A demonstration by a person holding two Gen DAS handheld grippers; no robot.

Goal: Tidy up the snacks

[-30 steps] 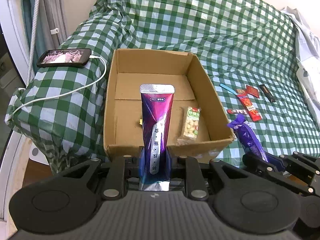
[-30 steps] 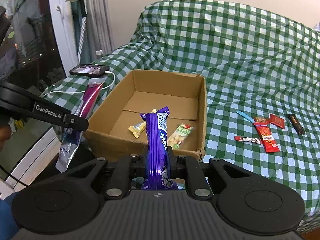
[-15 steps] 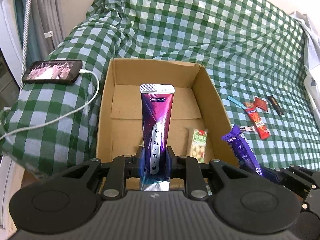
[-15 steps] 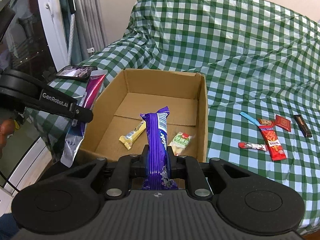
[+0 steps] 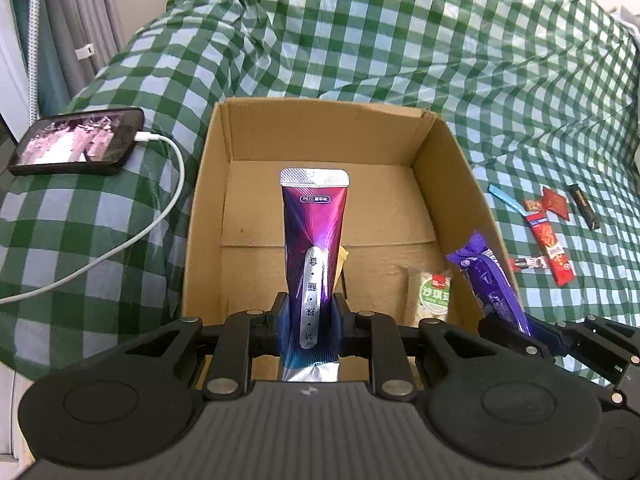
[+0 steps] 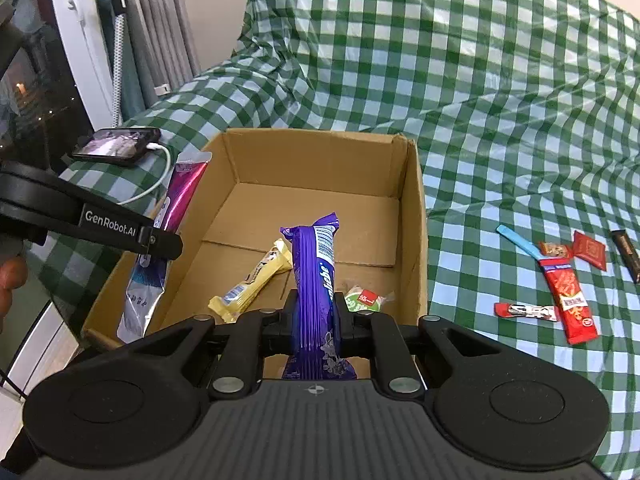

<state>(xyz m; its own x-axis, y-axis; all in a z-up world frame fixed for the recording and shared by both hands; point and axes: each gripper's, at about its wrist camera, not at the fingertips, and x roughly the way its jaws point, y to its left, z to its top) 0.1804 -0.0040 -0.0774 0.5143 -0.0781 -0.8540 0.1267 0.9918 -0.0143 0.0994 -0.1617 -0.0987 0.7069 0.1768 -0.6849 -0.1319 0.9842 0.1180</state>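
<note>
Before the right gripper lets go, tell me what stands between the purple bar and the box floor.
Nothing visible blocks it. The purple bar is over the open cardboard box; a yellow bar and green packet lie beside its line, with bare floor between.

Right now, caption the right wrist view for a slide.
Right tongs grip a purple snack bar over the cardboard box holding two snacks.

A bed (image 6: 480, 80) under a green-and-white checked cover carries an open cardboard box (image 6: 416, 216), a phone (image 5: 76, 144) on its white charging cable (image 5: 132, 240), and a cluster of small snack packets (image 6: 568, 304) lying right of the box.
</note>
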